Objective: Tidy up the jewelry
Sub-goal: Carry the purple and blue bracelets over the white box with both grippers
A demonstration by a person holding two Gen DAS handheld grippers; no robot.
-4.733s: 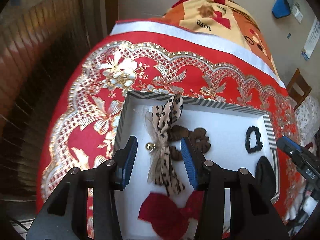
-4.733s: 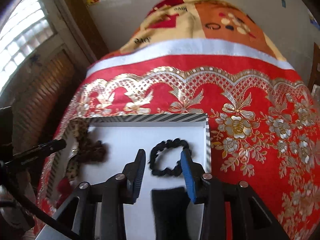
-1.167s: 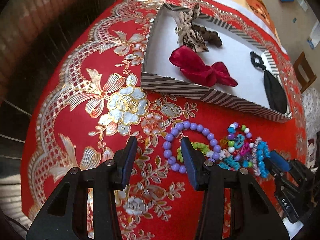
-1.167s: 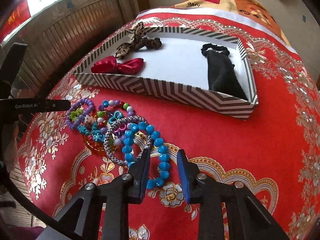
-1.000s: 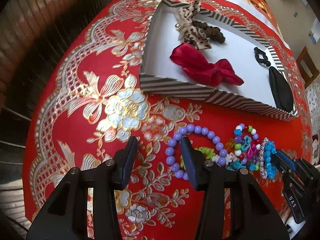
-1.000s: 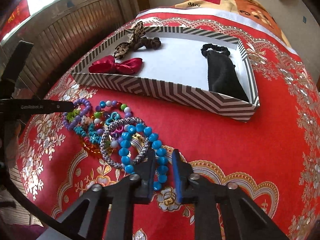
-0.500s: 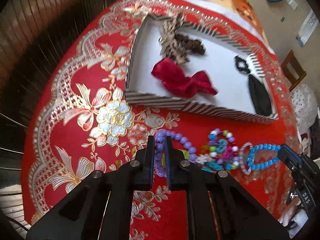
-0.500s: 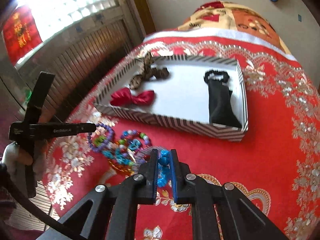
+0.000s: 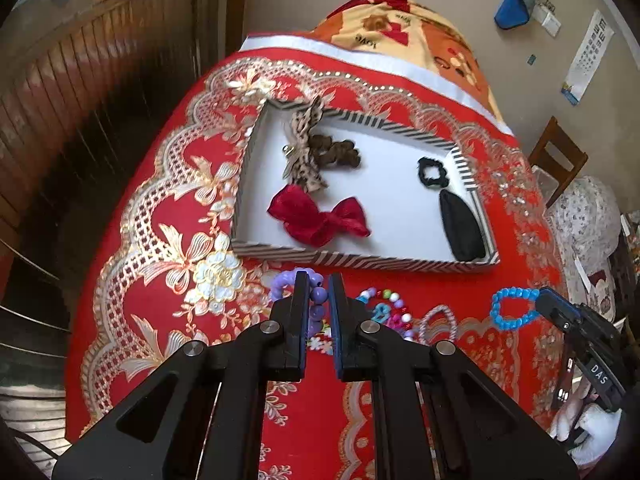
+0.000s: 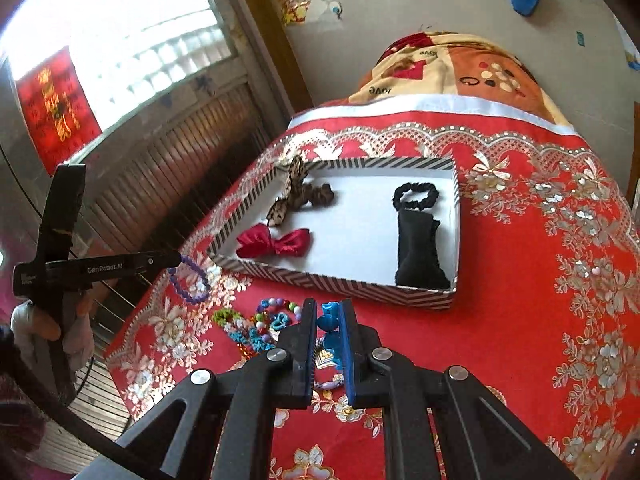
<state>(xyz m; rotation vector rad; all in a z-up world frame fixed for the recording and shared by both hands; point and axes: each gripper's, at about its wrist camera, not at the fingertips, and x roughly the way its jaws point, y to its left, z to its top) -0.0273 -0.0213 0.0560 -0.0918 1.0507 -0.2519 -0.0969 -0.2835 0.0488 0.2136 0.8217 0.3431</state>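
My left gripper (image 9: 318,296) is shut on a purple bead bracelet (image 9: 316,298) and holds it raised above the red cloth; the bracelet hangs as a loop in the right wrist view (image 10: 190,282). My right gripper (image 10: 325,320) is shut on a blue bead bracelet (image 10: 328,324), also lifted; its loop shows in the left wrist view (image 9: 514,307). A striped box (image 9: 360,261) with a white floor lies beyond both grippers. Several colourful bead bracelets (image 9: 386,312) stay on the cloth in front of the box.
The box holds a red bow (image 9: 318,218), a leopard-print bow (image 9: 304,148), a brown scrunchie (image 9: 340,152), a black scrunchie (image 9: 430,172) and a black pouch (image 9: 460,226). A grey beaded bracelet (image 9: 440,322) lies on the cloth. A wooden chair (image 9: 558,160) stands to the right.
Both grippers closed on their bracelets and lifted them off the cloth. Both have risen and pulled back, so the box looks farther away.
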